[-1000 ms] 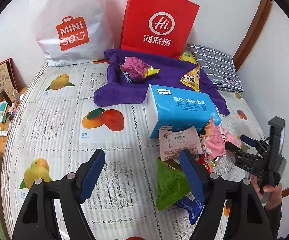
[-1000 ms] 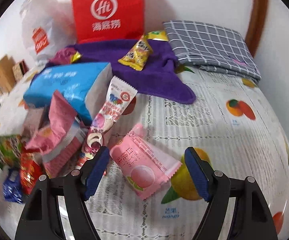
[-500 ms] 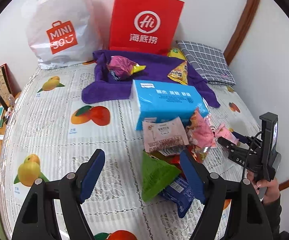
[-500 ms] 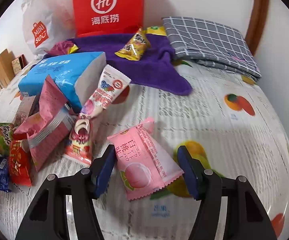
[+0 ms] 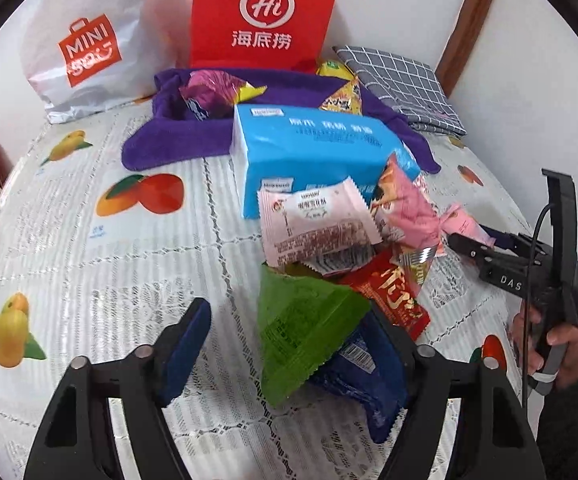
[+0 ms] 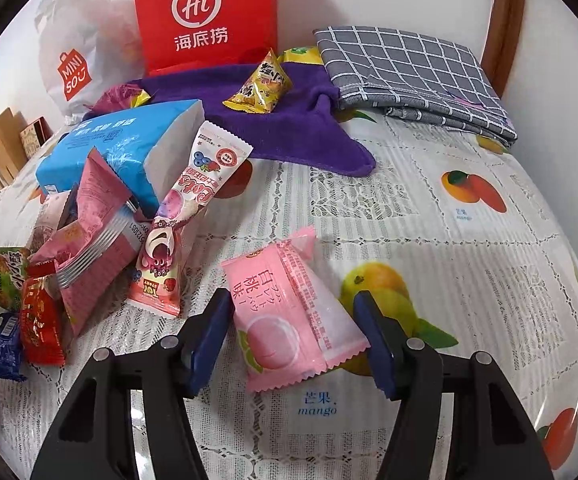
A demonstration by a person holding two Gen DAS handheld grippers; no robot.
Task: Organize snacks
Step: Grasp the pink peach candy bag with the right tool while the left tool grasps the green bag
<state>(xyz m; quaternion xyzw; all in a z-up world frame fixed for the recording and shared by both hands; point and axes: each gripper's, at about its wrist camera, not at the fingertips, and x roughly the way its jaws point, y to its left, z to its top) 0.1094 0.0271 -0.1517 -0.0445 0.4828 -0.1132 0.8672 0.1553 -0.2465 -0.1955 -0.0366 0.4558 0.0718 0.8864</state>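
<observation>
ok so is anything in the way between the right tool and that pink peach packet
Nothing visible. The pink peach packet already lies between the right tool's fingers, alone on the tablecloth, apart from the snack pile.

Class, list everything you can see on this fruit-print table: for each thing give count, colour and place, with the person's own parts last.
Paper carrier bag: 1, red, back wall.
Plastic shopping bag: 1, white, back left.
Towel: 1, purple, before the bags; yellow packet on it.
Folded checked cloth: 1, grey, back right.
Tissue pack: 1, blue, centre.
Peach sweet packet: 1, pink, between the right gripper's pads.
Green triangular packet: 1, between the left gripper's pads.
Hand: 1, right edge.
</observation>
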